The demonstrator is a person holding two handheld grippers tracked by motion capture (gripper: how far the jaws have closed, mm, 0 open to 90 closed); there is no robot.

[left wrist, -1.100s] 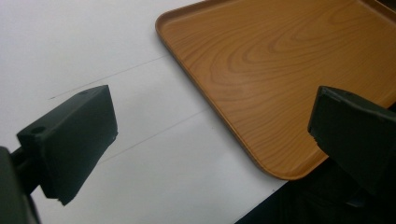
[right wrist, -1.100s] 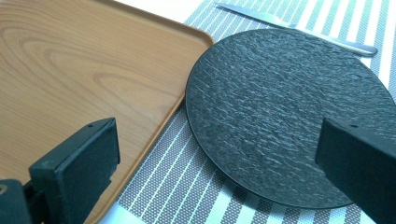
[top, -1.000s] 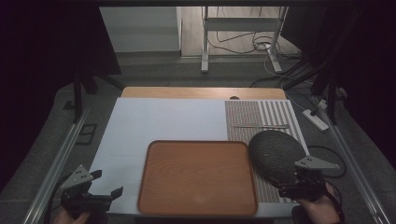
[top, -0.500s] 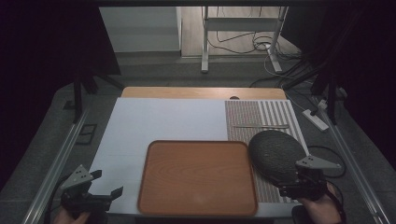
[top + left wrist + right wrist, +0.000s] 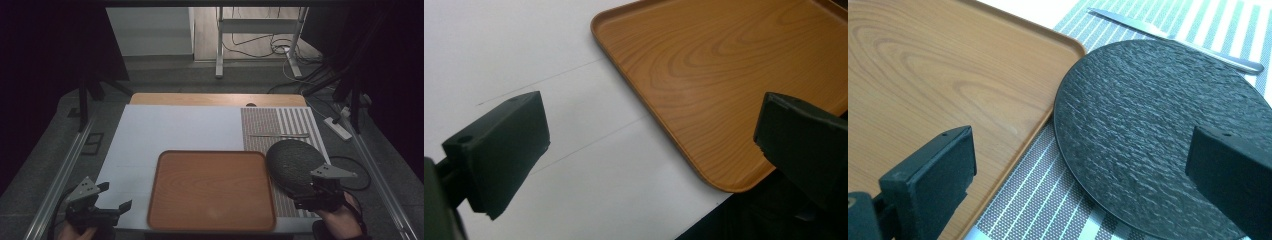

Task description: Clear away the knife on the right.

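Right gripper (image 5: 1078, 165), jaws wide, sits nearest the plate (image 5: 1158, 135), which lies just ahead between them; left gripper (image 5: 649, 150) wide too, by tray (image 5: 724, 75).

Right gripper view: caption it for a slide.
Open right tongs above dark slate plate on striped placemat, beside wooden tray.

We see a wooden table (image 5: 215, 99) covered by a white sheet (image 5: 170, 132). At its right edge lies a striped placemat (image 5: 287, 125) carrying 1 dark plate (image 5: 292, 159) and 1 knife (image 5: 279, 135). Along our near edge rests 1 wooden tray (image 5: 210, 190), just beside the plate.
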